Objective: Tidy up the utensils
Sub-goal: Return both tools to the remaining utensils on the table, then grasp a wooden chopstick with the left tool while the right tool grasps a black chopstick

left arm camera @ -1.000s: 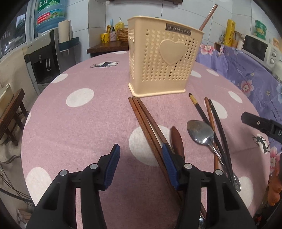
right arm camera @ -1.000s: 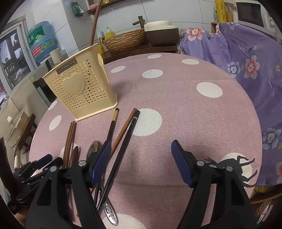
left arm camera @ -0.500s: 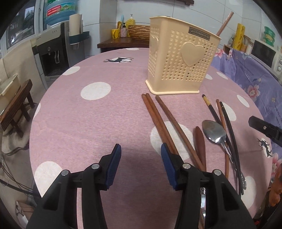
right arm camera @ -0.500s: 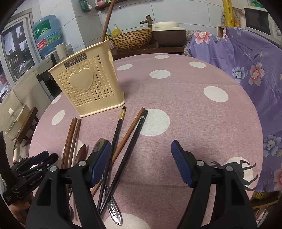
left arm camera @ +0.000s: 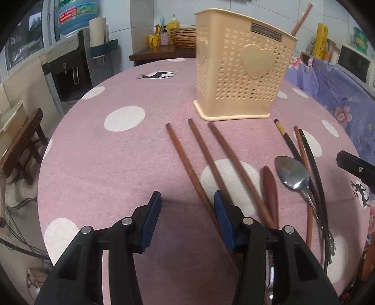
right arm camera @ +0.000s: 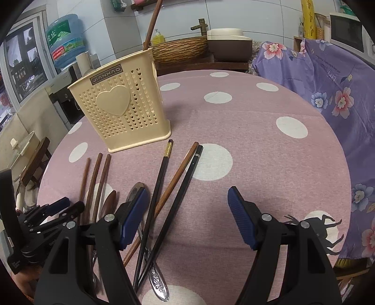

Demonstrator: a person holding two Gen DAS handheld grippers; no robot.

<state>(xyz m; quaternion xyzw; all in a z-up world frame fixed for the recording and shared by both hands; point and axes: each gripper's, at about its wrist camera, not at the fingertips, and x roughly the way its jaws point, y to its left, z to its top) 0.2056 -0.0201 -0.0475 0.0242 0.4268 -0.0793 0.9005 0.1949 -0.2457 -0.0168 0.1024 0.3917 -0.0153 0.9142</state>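
Both grippers gape empty over brown chopsticks (left arm camera: 206,162) beside a cream holder (left arm camera: 241,70).

From my left wrist view the utensil holder (left arm camera: 243,70) stands on the table (left arm camera: 117,152) at twelve o'clock, one chopstick (left arm camera: 300,17) in it. Three wooden chopsticks (left arm camera: 206,152) lie before it, running toward six. At three o'clock lie a spoon (left arm camera: 293,173) and more chopsticks (left arm camera: 304,159), crossing each other
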